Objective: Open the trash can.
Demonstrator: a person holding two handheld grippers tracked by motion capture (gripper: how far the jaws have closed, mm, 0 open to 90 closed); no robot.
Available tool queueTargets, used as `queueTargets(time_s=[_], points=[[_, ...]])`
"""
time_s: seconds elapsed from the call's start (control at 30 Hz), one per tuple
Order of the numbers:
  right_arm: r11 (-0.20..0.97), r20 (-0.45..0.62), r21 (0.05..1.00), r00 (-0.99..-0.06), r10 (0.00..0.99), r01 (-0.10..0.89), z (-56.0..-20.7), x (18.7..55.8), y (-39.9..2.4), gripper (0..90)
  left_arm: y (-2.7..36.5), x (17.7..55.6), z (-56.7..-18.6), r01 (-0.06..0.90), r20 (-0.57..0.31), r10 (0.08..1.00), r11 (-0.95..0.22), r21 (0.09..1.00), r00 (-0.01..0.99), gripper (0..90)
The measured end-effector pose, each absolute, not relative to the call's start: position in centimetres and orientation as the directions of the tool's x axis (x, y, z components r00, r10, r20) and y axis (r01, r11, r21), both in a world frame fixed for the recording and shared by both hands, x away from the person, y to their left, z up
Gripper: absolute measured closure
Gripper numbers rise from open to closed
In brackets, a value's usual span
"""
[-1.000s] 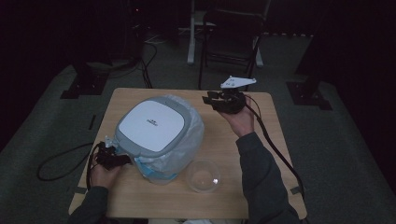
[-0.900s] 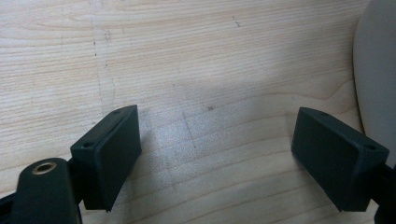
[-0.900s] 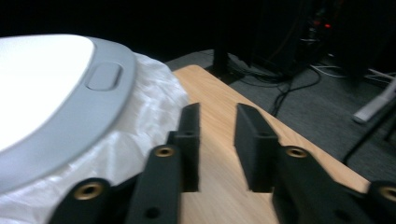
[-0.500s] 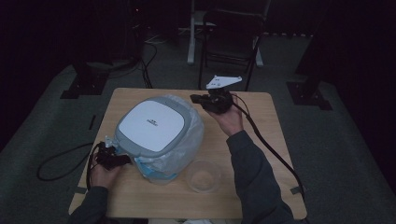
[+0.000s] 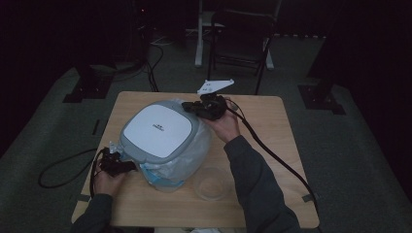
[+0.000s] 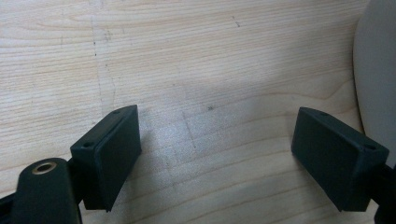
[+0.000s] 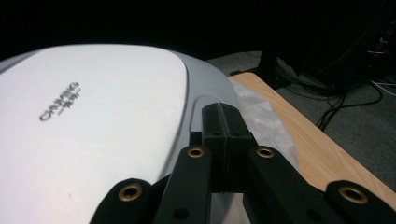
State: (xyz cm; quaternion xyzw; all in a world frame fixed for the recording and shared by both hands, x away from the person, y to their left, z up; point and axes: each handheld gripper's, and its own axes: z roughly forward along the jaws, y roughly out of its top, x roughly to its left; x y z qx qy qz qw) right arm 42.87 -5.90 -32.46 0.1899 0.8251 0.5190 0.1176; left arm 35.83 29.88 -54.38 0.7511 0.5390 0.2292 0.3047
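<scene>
Black right hand-held gripper [image 5: 190, 106] | moved left to cooker lid [image 5: 158, 129] | jaws closed

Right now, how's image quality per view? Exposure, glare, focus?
High view: dim, the room falls to black, only the table and the white lid read well. Left gripper view: bright and sharp on the wood grain, with a soft shadow between the open jaws of the left claw. Right gripper view: the lid is nearly blown out, the right claw is sharp, the background black.
</scene>
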Motion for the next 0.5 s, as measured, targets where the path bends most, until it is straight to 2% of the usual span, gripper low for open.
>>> queueTargets(time_s=[0.5], points=[[0.387, 0.019, 0.899, -0.900, 0.436, 0.206, -32.73, 43.27, -5.59, 90.0, 29.88, 35.82, -54.39, 0.670, 0.016, 0.949, -0.233, 0.705, 0.314, 16.7]])
